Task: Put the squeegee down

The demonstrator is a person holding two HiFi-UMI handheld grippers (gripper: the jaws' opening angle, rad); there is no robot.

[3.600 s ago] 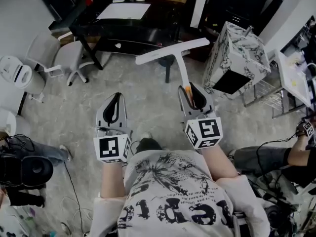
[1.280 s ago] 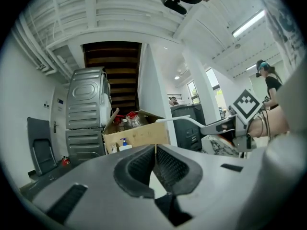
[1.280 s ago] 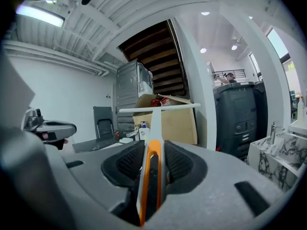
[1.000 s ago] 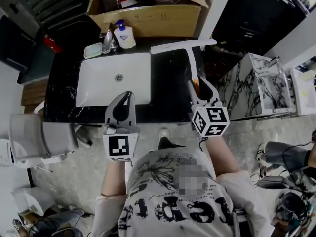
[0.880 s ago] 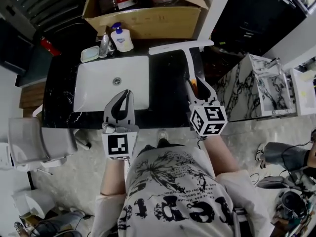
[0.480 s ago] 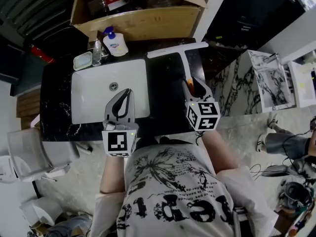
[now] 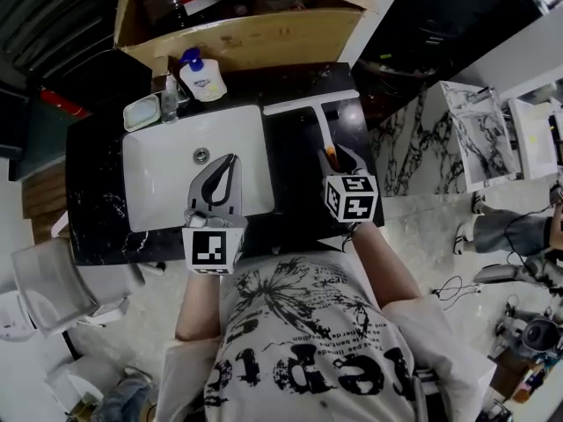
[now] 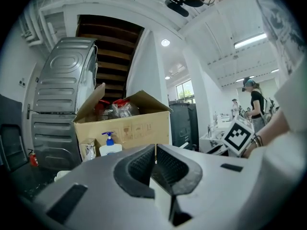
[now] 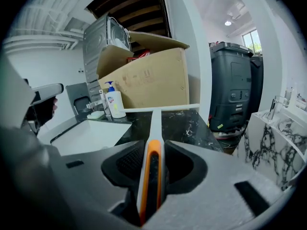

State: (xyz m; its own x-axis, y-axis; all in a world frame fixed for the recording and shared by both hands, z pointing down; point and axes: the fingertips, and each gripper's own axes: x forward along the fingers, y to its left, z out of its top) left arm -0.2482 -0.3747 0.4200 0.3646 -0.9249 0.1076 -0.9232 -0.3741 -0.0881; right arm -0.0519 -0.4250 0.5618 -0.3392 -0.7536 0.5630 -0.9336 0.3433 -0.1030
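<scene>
Right gripper point(image 7: 334, 154) is clamped on the orange-lined handle of the squeegee point(image 7: 321, 123). In the right gripper view its jaws press on the handle from both sides, near the handle's end, and the gripper point(image 9: 154, 146) tilts downward. From that grip the white shaft runs straight out to twelve o'clock and ends in the long crossbar blade, which lies crosswise over the black marbled tabletop point(image 7: 295, 178), just right of the sink point(image 7: 158, 178). I cannot tell whether the blade touches the surface.

Left gripper point(image 7: 229, 159) is at nine o'clock of the right one, well apart from it, held over the near part of the white sink basin. Its jaws are drawn together with nothing between them – the left gripper view shows the ribbed pads point(image 8: 144, 164) meeting at the tip of the gripper point(image 8: 156, 146).

Beyond the left gripper, at about eleven o'clock, a metal faucet point(image 7: 169, 98) stands at the sink's far rim. A pale soap dish point(image 7: 141, 112) is just to its left, and a white pump bottle with a blue top point(image 7: 201, 79) is just to its right.

Farthest off, at twelve o'clock behind the tabletop, is an open cardboard box point(image 7: 251, 38) with red-and-clear packaging inside. At three o'clock of the tabletop – off its right end – stands a white cabinet veined in black point(image 7: 413, 143).
</scene>
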